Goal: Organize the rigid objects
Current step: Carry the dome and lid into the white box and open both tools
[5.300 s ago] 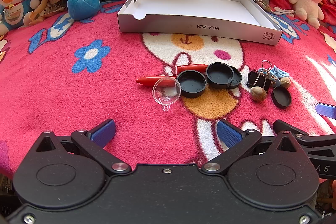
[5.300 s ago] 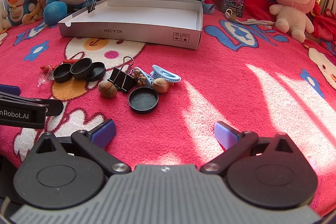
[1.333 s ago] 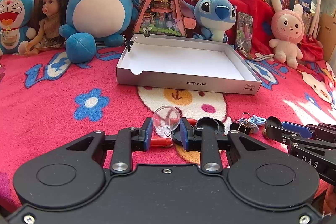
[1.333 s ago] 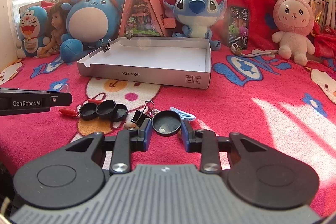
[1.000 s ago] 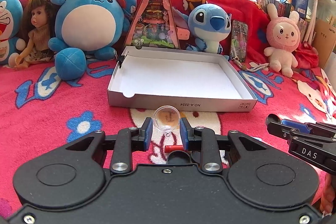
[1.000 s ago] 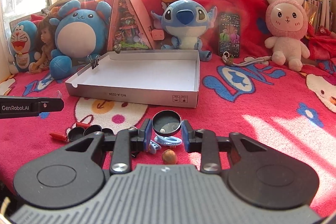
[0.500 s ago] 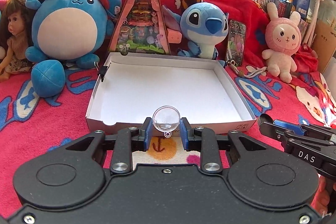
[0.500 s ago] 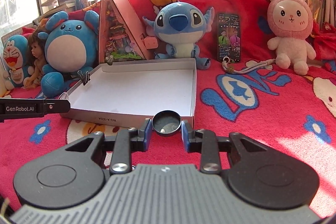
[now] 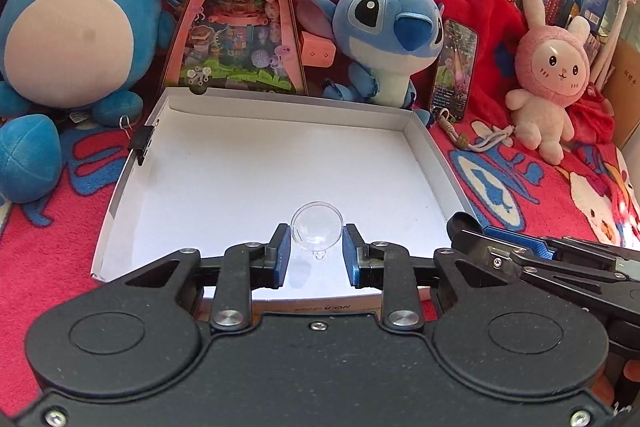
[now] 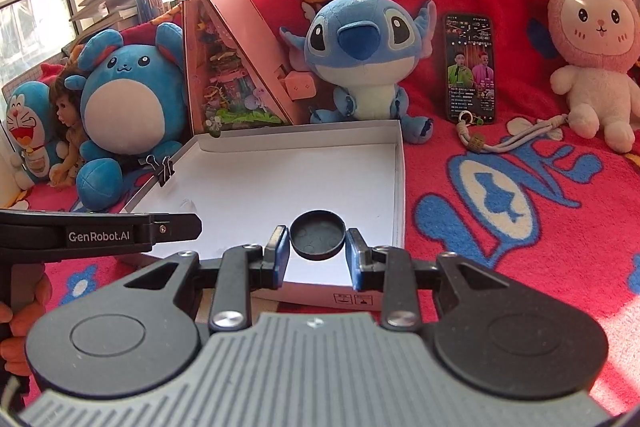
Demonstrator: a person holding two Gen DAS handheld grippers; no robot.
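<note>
Both grippers are now hanging over the white cardboard box [image 9: 224, 187], where half a second ago they were short of its near wall, and the pile of small items on the blanket has dropped out of both views. Sweeping left to right in the left wrist view: a round blue plush [image 9: 76, 23] is sitting at the far left, and a black binder clip [image 9: 143, 143] is biting the box's left wall. Over the near part of the white floor, the left gripper [image 9: 316, 254] is clamping a clear plastic dome [image 9: 317, 231] between its blue pads, the little tab on the dome pointing down. Beyond the far wall a pink triangular toy house [image 9: 240, 11] and a blue alien plush [image 9: 384, 27] are standing, then a phone [image 9: 454, 69] is leaning on the red blanket [image 9: 540, 195], with a pink bunny plush [image 9: 550, 75] further right. At the right edge the right gripper [image 9: 472, 227] is poking in just over the box's right wall.

Over to the right wrist view: the left tool's arm is crossing the left edge, fingers [image 10: 16, 311] wrapped round its handle below. In the middle, the right gripper [image 10: 317, 251] is squeezing a black round cap [image 10: 318, 234], hollow side facing the camera, held above the box's near right corner.
</note>
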